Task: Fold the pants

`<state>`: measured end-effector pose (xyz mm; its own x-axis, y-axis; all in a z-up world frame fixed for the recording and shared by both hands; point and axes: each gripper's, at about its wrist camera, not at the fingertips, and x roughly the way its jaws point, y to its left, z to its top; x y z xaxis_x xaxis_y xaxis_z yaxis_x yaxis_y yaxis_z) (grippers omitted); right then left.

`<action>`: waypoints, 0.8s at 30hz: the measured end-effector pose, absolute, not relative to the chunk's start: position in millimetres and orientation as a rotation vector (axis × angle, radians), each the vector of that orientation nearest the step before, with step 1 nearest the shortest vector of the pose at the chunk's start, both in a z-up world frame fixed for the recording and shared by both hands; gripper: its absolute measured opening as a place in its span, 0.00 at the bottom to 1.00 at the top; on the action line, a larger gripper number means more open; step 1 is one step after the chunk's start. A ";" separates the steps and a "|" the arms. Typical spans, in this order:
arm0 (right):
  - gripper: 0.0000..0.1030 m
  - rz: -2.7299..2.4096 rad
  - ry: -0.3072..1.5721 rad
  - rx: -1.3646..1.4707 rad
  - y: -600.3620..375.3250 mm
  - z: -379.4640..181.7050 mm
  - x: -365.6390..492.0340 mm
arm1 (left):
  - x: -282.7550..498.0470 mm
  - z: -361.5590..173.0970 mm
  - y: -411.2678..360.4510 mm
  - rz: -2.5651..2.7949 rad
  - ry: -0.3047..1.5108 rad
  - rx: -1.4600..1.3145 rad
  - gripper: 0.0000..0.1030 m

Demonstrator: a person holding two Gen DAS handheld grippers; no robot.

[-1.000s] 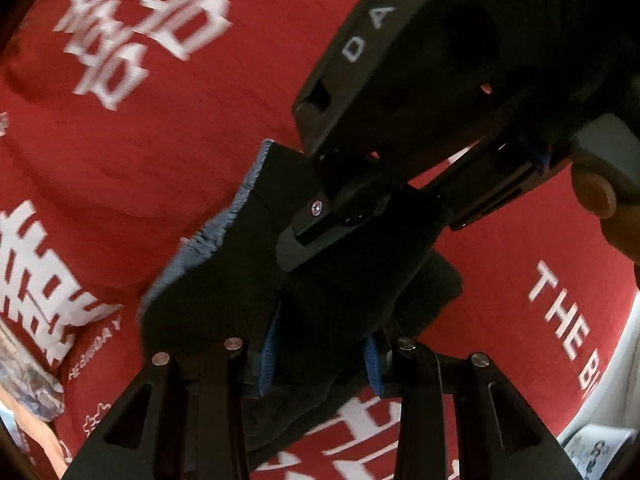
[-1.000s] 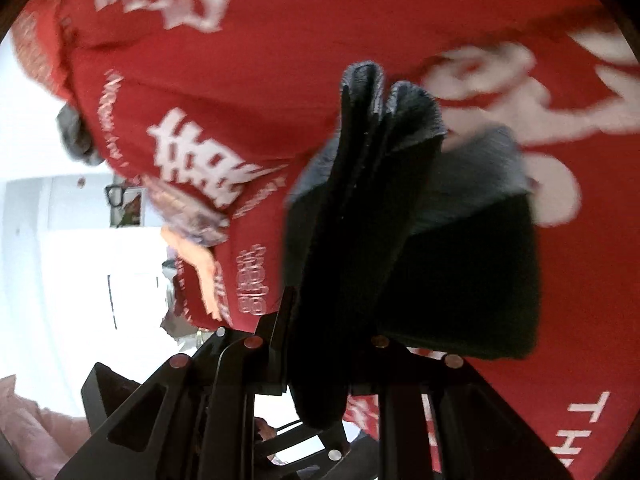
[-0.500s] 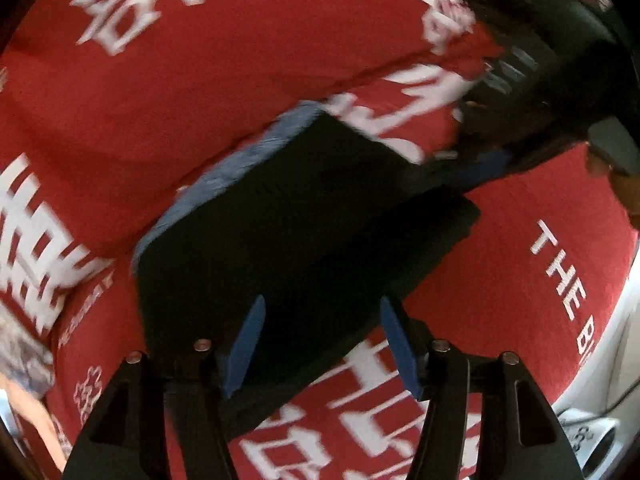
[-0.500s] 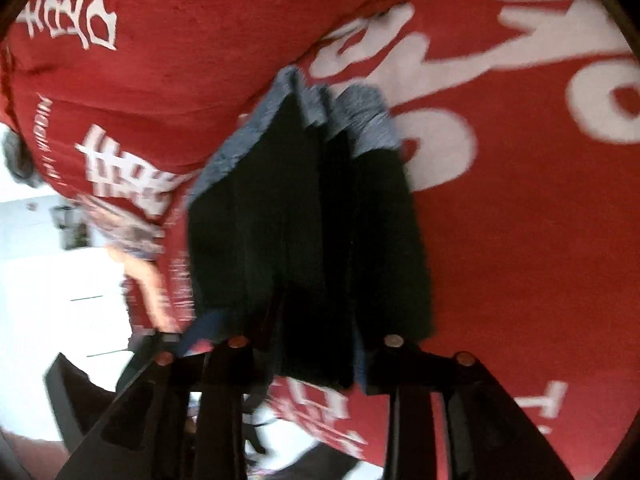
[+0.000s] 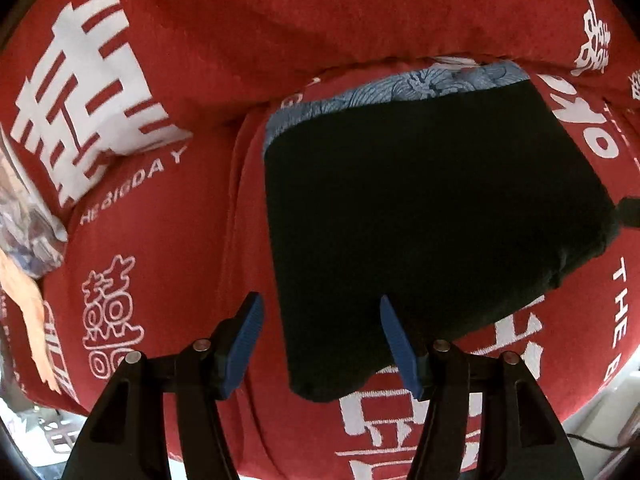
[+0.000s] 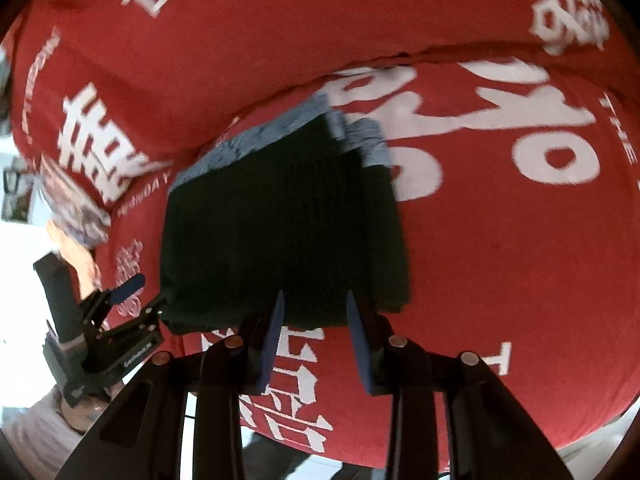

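At the far left of the left wrist view, a pale patterned cloth (image 5: 28, 216) is being shown at the edge of a red blanket (image 5: 168, 240) printed with white characters and lettering. The blanket is being used as the surface for the whole scene. Further right, the folded pants (image 5: 432, 216) are lying flat on it as a dark, roughly square bundle, with a grey-blue patterned band showing along the far edge. The left gripper (image 5: 320, 340) is being held above the near left corner of the pants; its jaws have just been opening, its blue pads (image 5: 246, 340) are standing apart, and nothing is being pressed between them, the fabric only being seen below.

In the right wrist view, the left gripper (image 6: 142, 294) is being seen at the left, just beside the near left corner of the pants (image 6: 280, 220), held by a hand (image 6: 86, 420). To the right of it, the right gripper (image 6: 314, 320) is being held over the near edge of the bundle, with its jaws parted; the pads (image 6: 276, 332) are not being closed on the cloth. The red blanket (image 6: 520, 260) is filling the rest of the view on the right.
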<state>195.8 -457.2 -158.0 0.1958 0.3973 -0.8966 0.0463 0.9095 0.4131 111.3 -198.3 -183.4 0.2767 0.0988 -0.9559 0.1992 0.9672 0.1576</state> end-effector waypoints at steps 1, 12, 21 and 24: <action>0.35 0.251 1.373 0.367 -450.1 -160.8 196.9 | 114.0 -183.8 -196.5 -0.067 1.293 0.266 0.79; 0.35 0.093 1.538 0.412 -443.0 -210.7 176.0 | 113.1 -182.7 -163.6 -0.102 1.379 0.132 0.86; 0.41 0.044 1.522 0.460 -423.5 -192.5 153.0 | 115.5 -181.8 -141.0 -0.108 1.418 0.104 0.86; 0.44 0.054 1.507 0.465 -409.9 -183.4 151.7 | 114.8 -181.6 -137.1 -0.121 1.415 0.100 0.86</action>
